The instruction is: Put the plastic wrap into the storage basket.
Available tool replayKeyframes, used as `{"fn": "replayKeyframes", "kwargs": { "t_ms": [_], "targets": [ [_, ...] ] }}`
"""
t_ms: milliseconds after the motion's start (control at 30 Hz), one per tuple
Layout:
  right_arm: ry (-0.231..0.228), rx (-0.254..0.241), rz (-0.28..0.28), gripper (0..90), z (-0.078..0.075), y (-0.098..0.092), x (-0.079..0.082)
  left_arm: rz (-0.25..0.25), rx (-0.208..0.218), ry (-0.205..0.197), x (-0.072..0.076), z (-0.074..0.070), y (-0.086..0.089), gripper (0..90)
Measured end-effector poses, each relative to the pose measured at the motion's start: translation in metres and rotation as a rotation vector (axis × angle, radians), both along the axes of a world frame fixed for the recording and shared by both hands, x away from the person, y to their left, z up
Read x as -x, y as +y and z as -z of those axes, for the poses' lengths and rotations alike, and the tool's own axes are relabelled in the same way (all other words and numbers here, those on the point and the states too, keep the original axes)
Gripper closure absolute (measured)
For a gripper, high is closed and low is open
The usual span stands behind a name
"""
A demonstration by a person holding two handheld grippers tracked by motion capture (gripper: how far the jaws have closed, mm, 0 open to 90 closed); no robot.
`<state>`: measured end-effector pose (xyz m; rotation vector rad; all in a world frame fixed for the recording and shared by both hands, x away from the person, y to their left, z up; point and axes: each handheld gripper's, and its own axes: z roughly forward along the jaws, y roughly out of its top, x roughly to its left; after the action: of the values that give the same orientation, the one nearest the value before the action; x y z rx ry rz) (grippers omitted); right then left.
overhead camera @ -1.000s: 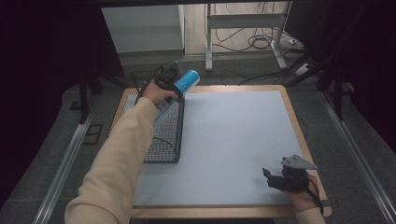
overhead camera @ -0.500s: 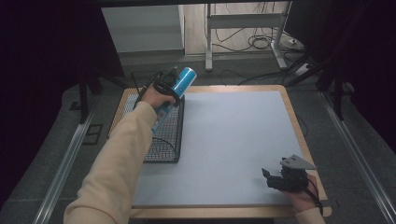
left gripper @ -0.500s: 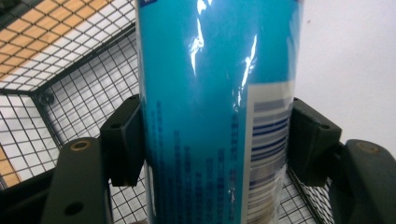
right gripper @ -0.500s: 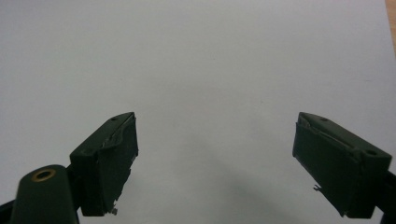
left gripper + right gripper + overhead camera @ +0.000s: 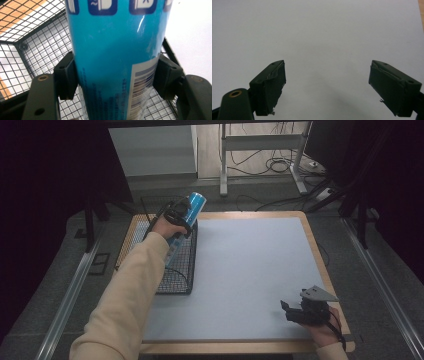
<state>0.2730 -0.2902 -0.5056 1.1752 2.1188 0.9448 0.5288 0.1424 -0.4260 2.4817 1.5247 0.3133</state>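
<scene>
A blue cylindrical can [image 5: 193,205] [image 5: 115,50] with white icons and a barcode is held tilted over the far end of the black wire basket [image 5: 175,270]. My left gripper [image 5: 179,215] [image 5: 113,75] is shut on the can, both pads pressing its sides. The basket's mesh [image 5: 37,50] lies just below the can. My right gripper [image 5: 300,312] [image 5: 327,87] rests near the table's front right corner, open, with nothing but the pale mat between its jaws.
The pale grey mat [image 5: 250,270] covers most of the wooden table [image 5: 320,250]. The basket sits along the table's left edge. Beyond the far edge are a metal stand [image 5: 260,155] and cables on the floor.
My left gripper and the blue can have moved left and sunk slightly toward the basket. The right gripper has stayed put.
</scene>
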Motion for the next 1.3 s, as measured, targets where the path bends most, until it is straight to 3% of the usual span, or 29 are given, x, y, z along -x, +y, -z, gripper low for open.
{"fn": "replayKeyframes", "kwargs": {
  "t_ms": [300,433,500,600,667,967,1033,1133,1167,1200,1300],
  "targets": [
    [-0.003,0.001,0.004,14.7,0.000,0.000,0.000,-0.011,-0.007,-0.010,0.002,0.003,0.003,31.1],
    [-0.002,0.004,0.001,14.7,0.000,0.000,0.000,-0.012,-0.001,-0.019,0.006,0.000,0.002,23.2],
    [-0.002,0.004,-0.001,14.7,0.000,0.000,0.000,-0.044,-0.007,-0.050,0.014,-0.007,0.001,22.4],
    [0.001,-0.004,-0.001,14.7,0.000,-0.001,0.000,-0.048,0.084,-0.085,0.026,-0.018,0.002,18.6],
    [0.003,-0.006,0.000,14.7,0.000,-0.001,0.000,-0.012,0.111,-0.105,0.041,-0.025,0.001,18.1],
    [-0.002,-0.008,-0.012,14.7,-0.001,0.001,0.000,0.037,0.200,-0.141,0.078,-0.038,-0.002,17.8],
    [-0.004,-0.006,-0.020,14.7,-0.001,0.003,0.000,0.051,0.216,-0.153,0.090,-0.041,-0.004,18.1],
    [-0.004,-0.006,-0.024,14.7,-0.001,0.004,-0.001,0.100,0.274,-0.186,0.116,-0.045,-0.009,18.2],
    [-0.004,-0.006,-0.024,14.7,-0.001,0.004,-0.001,0.100,0.274,-0.186,0.116,-0.045,-0.009,18.5],
    [-0.002,-0.003,-0.027,14.7,-0.001,0.004,-0.001,0.127,0.298,-0.197,0.129,-0.045,-0.013,18.5],
    [-0.004,-0.001,-0.025,14.7,-0.001,0.004,-0.001,0.149,0.305,-0.214,0.143,-0.044,-0.018,18.8]
  ]
}}
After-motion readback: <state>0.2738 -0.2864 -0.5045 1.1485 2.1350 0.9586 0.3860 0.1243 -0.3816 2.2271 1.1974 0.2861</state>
